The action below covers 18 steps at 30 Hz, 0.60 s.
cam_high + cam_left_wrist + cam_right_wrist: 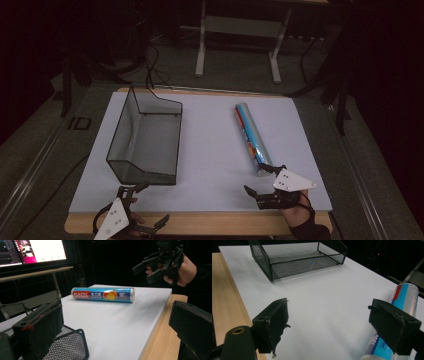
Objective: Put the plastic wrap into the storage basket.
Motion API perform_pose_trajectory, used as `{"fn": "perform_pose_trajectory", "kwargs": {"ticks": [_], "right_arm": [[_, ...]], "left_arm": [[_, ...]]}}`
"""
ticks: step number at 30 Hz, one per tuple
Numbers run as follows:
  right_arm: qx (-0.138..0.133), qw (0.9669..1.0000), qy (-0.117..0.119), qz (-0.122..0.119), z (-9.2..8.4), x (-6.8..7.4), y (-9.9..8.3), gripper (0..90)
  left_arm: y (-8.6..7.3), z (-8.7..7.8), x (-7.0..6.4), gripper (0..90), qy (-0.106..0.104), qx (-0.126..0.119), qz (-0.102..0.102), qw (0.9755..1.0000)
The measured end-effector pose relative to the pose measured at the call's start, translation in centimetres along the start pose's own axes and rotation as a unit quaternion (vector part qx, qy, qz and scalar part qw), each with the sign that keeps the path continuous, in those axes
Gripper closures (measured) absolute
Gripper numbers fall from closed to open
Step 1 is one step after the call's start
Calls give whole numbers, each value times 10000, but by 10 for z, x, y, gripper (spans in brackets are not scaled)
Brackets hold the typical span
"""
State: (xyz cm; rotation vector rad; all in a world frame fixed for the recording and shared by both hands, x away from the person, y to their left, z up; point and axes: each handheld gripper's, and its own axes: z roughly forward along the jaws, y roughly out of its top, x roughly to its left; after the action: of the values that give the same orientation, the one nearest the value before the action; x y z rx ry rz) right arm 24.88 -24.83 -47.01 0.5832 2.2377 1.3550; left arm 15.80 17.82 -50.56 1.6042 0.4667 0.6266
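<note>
Plastic wrap roll point(251, 139): lies flat on the bench point(210, 150) at 3 o'clock
Your right hand-held gripper point(260, 179): released, jaws apart, at the roll's near end
Your left hand-held gripper point(150, 207): released, at 7 o'clock, beside the mesh tray point(145, 137)

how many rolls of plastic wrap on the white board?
1. The blue-and-silver cylindrical plastic wrap roll lies flat on the right half of the white board, its near end by the right gripper. The black wire-mesh tray looks empty.
</note>
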Motion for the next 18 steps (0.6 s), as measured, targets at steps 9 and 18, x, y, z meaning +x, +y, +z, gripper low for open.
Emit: {"fn": "perform_pose_trajectory", "kwargs": {"ticks": [9,18], "right_arm": [[-61,9999,-59,-61,-3,-2,3,171],[67,9998,-54,-200,-7,3,22,181]], "left_arm": [[-1,3,-2,1,-62,80,40,9999],[0,3,-1,1,-39,74,50,10000]]}}
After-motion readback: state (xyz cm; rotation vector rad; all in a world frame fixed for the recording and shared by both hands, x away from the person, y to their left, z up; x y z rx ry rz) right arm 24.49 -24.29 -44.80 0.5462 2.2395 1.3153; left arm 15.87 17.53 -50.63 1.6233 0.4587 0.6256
